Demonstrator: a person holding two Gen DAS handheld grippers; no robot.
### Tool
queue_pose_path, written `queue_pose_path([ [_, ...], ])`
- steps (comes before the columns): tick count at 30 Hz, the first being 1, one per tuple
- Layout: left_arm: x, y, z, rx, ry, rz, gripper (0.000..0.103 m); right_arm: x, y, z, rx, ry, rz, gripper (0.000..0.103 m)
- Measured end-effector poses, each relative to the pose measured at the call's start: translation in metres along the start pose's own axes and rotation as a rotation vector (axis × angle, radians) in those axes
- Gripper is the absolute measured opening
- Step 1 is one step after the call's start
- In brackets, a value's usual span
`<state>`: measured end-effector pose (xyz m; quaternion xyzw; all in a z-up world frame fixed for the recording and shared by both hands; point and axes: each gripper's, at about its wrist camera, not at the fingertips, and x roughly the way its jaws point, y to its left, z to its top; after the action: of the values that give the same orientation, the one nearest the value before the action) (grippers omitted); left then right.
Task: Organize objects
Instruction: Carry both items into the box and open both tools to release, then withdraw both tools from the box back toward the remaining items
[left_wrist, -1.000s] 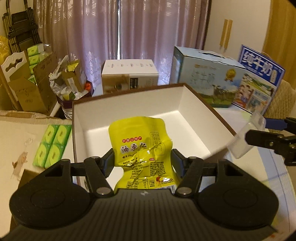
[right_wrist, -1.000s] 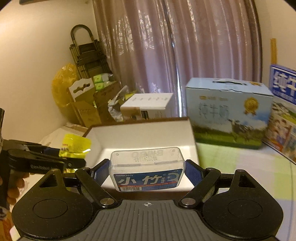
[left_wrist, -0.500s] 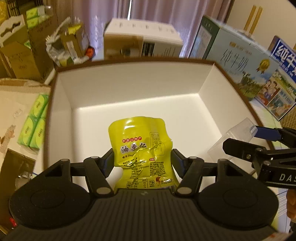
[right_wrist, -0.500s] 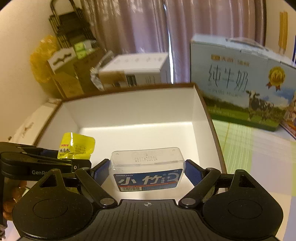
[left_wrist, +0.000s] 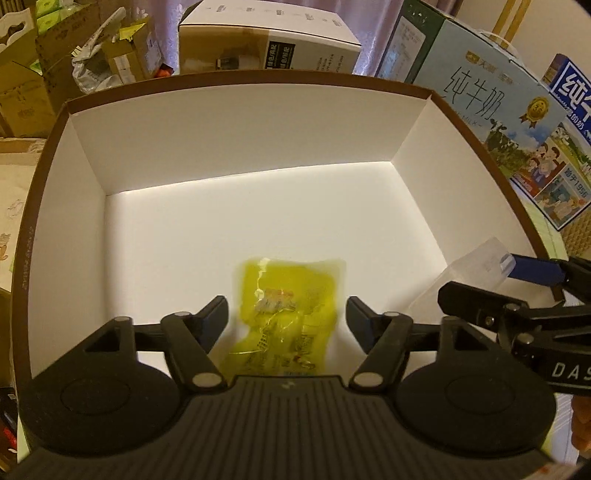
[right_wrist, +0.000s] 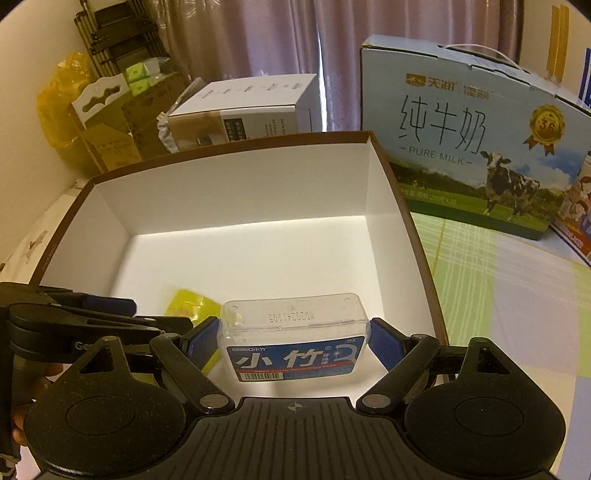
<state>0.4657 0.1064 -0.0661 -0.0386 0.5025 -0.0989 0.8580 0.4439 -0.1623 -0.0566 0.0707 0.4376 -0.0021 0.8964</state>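
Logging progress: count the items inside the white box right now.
1: the yellow packet lies on the floor of the box, between the open left tongs. The floss case sits between the right tongs, grip unclear.

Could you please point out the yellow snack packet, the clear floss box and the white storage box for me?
yellow snack packet (left_wrist: 288, 314): left wrist view, crinkled middle.
clear floss box (right_wrist: 295, 338): right wrist view, front face.
white storage box (left_wrist: 240, 125): left wrist view, inner back wall.
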Motion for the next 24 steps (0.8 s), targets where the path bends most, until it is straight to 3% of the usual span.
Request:
queue_pose_path([
  [9,-0.015,0.009,0.0,-0.003,-0.023,-0.006,0.079,-0.003,0.008,0.001,-0.029,0.021,0.009,0.083],
  [24,-0.054,0.02,-0.007,0.008,-0.079,0.007,0.084,-0.027,0.02,0.011,0.008,-0.063,0.004,0.087],
])
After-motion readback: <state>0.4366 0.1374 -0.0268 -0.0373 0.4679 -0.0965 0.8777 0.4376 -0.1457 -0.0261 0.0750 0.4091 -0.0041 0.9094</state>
